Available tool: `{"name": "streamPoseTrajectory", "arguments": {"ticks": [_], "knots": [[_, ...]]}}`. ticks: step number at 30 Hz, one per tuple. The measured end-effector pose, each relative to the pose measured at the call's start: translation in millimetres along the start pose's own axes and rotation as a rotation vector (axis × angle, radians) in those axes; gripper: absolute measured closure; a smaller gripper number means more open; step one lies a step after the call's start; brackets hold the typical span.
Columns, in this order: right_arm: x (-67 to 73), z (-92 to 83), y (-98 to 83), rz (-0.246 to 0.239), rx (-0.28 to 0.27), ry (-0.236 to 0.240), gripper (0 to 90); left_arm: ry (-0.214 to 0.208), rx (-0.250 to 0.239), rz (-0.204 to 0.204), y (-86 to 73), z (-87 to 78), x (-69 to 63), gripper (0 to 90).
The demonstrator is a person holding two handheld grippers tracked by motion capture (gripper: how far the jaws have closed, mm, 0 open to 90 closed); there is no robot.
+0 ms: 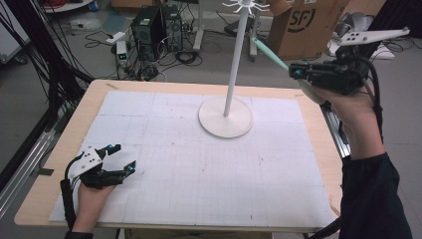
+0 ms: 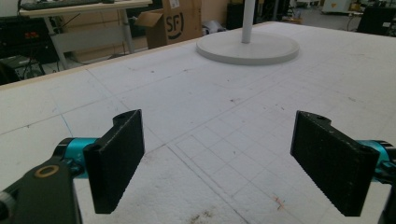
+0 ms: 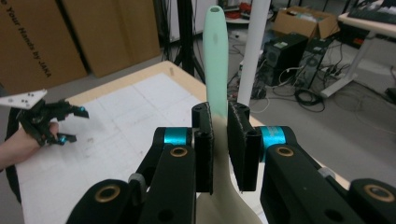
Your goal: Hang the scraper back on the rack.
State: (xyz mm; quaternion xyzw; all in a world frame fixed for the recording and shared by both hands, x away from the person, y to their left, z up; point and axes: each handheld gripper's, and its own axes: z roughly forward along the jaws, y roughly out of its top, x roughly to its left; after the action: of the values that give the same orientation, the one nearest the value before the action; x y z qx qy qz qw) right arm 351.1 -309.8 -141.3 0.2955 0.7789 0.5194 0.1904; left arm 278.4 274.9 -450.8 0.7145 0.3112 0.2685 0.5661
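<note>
Item: right gripper (image 1: 294,72), raised off the right rear of the table (image 1: 64,149), jaws drawn narrow and clamped on a utensil (image 1: 271,55) with a mint-green handle and a cream lower part. In the right gripper view the utensil (image 3: 215,60) rises straight up between the two black jaws, its green handle reaching well beyond their tips and ending in a small hanging hole; the cream part widens below the jaws, toward the gripper body (image 3: 219,135). In the high view the handle points away from the jaws toward the pole of a white stand (image 1: 234,64), its far end near the pole; whether it touches cannot be told. The stand has a round flat base (image 1: 225,118) resting on the white gridded mat (image 1: 199,164), and a ring of small pegs at its top (image 1: 245,6). Item: left gripper (image 1: 118,159), held low over the near left part of the mat, jaws spread wide with nothing between them; the left gripper view shows bare mat between the two pads (image 2: 116,156), with the stand base (image 2: 247,46) well ahead of them. From the right gripper view the left gripper (image 3: 65,125) is seen far off to the left, well apart from the utensil. Surroundings: cardboard box (image 1: 308,25) and computer tower (image 1: 149,30) on the floor beyond the table.
</note>
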Motion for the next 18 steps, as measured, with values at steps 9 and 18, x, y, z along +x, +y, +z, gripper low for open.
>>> {"name": "streamPoseTrajectory", "arguments": {"ticks": [9, 18], "knots": [[0.6, -7.0, 27.9, 0.015, -0.032, -0.043, 81.7, -0.001, -0.001, 0.0, 0.0, 0.0, 0.0, 18.1], [7.3, 3.8, 40.0, -0.01, -0.014, -0.073, 81.7, -0.002, -0.001, 0.003, 0.0, -0.1, -0.2, 18.1]]}}
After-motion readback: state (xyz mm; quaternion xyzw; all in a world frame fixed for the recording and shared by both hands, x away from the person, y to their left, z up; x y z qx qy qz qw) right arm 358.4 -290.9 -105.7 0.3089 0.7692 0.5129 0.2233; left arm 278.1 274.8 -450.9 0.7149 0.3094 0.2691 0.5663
